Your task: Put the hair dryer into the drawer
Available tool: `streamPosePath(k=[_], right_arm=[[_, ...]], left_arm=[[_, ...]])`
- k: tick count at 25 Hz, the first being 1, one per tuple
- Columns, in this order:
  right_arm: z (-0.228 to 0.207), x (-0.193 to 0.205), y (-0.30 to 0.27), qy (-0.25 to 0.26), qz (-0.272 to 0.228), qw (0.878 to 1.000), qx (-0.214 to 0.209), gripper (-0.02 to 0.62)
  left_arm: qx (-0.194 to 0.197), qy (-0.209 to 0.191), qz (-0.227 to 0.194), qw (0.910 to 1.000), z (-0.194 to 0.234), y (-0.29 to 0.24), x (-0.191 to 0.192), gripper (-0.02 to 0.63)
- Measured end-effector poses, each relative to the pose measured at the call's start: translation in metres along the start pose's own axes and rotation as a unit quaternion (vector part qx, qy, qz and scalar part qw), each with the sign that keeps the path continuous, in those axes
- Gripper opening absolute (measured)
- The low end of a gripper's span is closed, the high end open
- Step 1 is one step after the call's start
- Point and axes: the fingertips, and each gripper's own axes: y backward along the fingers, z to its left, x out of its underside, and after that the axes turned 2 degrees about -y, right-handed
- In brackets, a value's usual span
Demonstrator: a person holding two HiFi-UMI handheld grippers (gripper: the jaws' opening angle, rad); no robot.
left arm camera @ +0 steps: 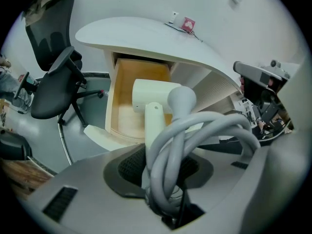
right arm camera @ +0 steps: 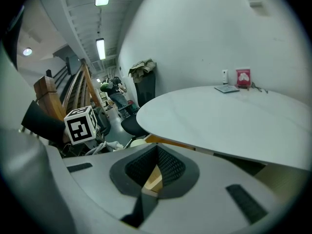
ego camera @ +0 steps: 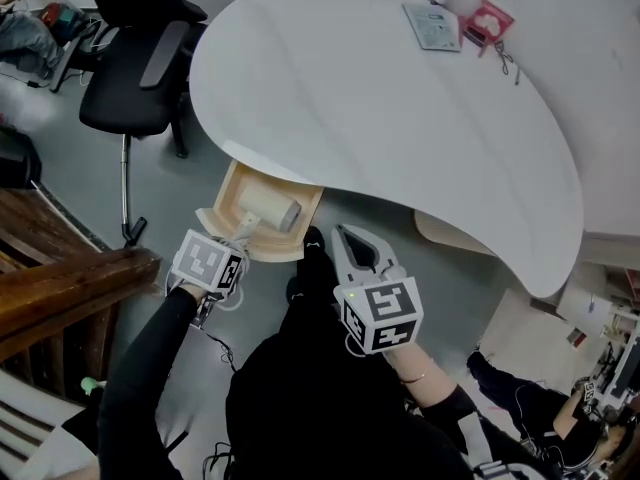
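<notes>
White hair dryer (left arm camera: 151, 95) is hanging over the open drawer (left arm camera: 115, 101), clamped in left gripper (left arm camera: 160, 167). Right gripper (ego camera: 340, 233) is hovering shut, empty

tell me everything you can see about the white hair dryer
White hair dryer, smooth and plastic-looking, with a stubby barrel, a straight handle and a looped grey cord. The left gripper clamps handle and cord together, holding the barrel crosswise in the open wooden drawer; whether it touches the bottom is unclear.

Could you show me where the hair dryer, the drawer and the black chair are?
hair dryer (left arm camera: 151, 94), left gripper view, on its white barrel
drawer (left arm camera: 122, 118), left gripper view, on its bare wooden bottom
chair (ego camera: 120, 103), head view, on its seat
</notes>
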Motion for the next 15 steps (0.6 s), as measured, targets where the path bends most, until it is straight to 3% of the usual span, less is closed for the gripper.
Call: streamPosePath(k=[15], right_arm=[[0.003,-0.001,-0.020,0.000,0.014,1.000,-0.003,0.002]], left_arm=[[0.039,-0.013,0.066,0.9970,0.017,-0.036,-0.040,0.167]])
